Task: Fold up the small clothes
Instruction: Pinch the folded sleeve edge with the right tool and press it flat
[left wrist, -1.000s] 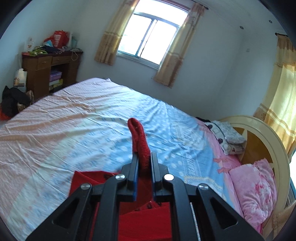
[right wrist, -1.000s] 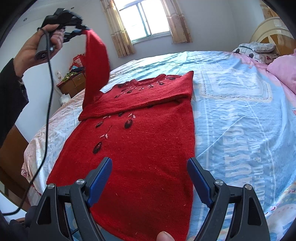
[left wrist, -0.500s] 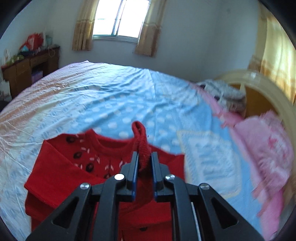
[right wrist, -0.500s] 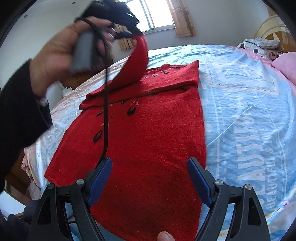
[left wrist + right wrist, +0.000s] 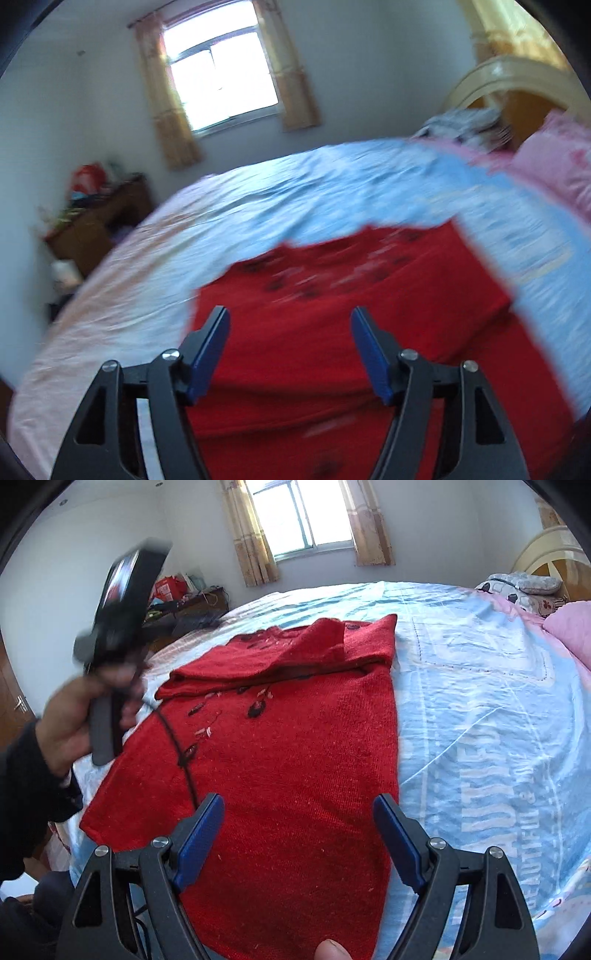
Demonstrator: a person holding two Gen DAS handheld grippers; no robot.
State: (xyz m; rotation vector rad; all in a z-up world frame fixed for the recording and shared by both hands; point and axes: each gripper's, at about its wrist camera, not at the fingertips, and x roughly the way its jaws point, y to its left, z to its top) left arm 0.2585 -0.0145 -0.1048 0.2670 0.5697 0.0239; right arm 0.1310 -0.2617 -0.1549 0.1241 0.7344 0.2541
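Blue-and-pink-sheeted bed [image 5: 480, 709] under flat red sweater [image 5: 295, 775], pink pillow [image 5: 569, 627] at head.

Bedsheet [image 5: 498, 709] print, right wrist view: large pale letters are seen toward the right edge of the bed, running sideways; "UTIFU" can be made out, the word cut off at both ends.
Smaller line beside it: partly legible, roughly "DELIGHTFUL"; the reading is uncertain.
Left wrist view: the sheet print is blurred, and nothing can be read.
Other surfaces: no legible text is found.
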